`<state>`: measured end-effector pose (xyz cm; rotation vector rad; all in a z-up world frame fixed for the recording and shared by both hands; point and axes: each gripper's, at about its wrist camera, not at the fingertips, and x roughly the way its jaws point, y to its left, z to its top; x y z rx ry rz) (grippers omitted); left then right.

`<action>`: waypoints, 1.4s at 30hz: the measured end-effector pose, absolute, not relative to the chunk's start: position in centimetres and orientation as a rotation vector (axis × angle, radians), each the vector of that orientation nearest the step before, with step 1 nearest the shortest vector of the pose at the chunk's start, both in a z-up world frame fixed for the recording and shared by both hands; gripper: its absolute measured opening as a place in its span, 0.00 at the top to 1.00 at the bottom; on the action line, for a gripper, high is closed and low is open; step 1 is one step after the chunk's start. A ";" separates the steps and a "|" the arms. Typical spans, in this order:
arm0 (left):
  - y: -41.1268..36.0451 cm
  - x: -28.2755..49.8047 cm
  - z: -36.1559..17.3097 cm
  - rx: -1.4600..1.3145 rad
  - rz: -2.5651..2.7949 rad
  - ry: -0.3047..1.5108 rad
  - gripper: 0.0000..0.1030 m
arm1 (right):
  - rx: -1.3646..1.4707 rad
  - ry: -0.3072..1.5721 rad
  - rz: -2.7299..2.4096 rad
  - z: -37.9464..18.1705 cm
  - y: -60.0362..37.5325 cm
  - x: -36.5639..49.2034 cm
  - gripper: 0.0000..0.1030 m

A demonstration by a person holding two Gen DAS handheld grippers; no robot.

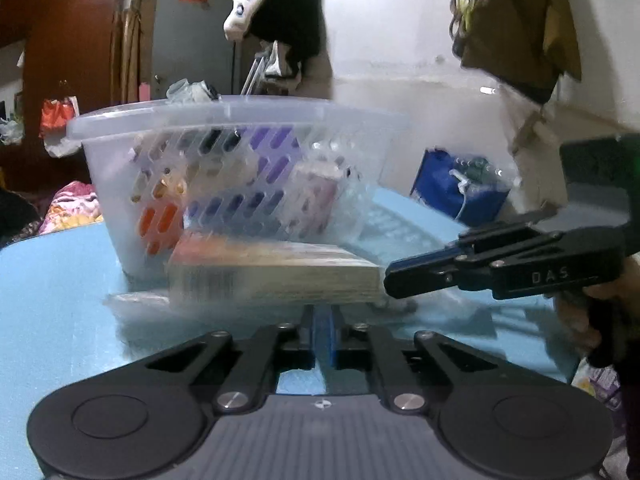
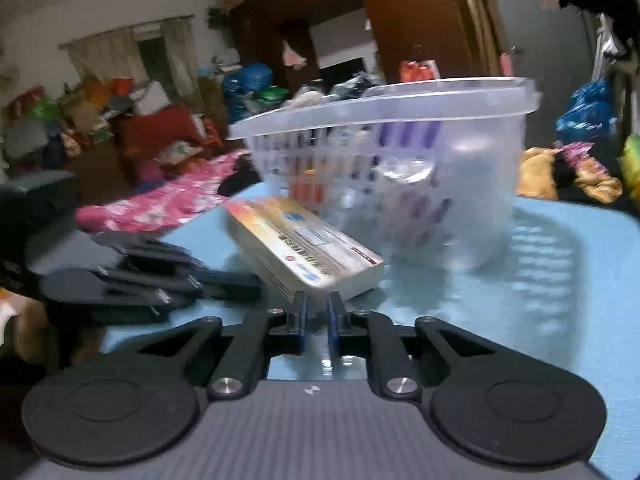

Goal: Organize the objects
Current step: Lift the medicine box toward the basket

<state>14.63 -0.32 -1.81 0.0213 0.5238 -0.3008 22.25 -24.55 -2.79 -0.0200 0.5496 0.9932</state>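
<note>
A flat box point(image 1: 272, 270) with an orange and white printed top lies tilted in front of a clear slotted plastic basket point(image 1: 236, 120) that holds several items. The box also shows in the right wrist view point(image 2: 304, 252), next to the basket point(image 2: 384, 104). My left gripper point(image 1: 322, 320) is shut, its tips just under the box's near edge. My right gripper point(image 2: 317, 308) is closed on the box's near corner; it shows in the left wrist view point(image 1: 400, 280) at the box's right end. The left gripper shows in the right wrist view point(image 2: 240, 284) by the box's left side.
Everything sits on a light blue tabletop point(image 1: 52, 300). A blue bag point(image 1: 460, 192) stands behind on the right. Clothes hang on the wall point(image 1: 280, 12). A pink blanket point(image 2: 160, 204) and household clutter lie beyond the table's far edge.
</note>
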 end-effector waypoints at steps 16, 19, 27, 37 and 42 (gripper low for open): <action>5.9 13.8 0.2 0.030 -0.200 0.422 0.27 | -0.063 0.503 0.892 -1.5 -21.8 21.0 0.35; 6.4 16.2 0.0 0.022 -0.254 0.489 0.27 | -0.039 0.531 0.884 -1.7 -21.0 22.0 0.35; 5.3 18.7 -0.6 0.004 -0.359 0.563 0.42 | -0.012 0.580 0.873 -2.6 -20.1 22.9 0.41; 4.1 17.4 -0.9 -0.006 -0.328 0.504 0.44 | -0.040 0.548 0.834 -2.4 -21.1 22.2 0.54; 3.8 16.2 -0.5 -0.009 -0.304 0.467 0.45 | -0.060 0.505 0.821 -1.9 -20.8 20.9 0.55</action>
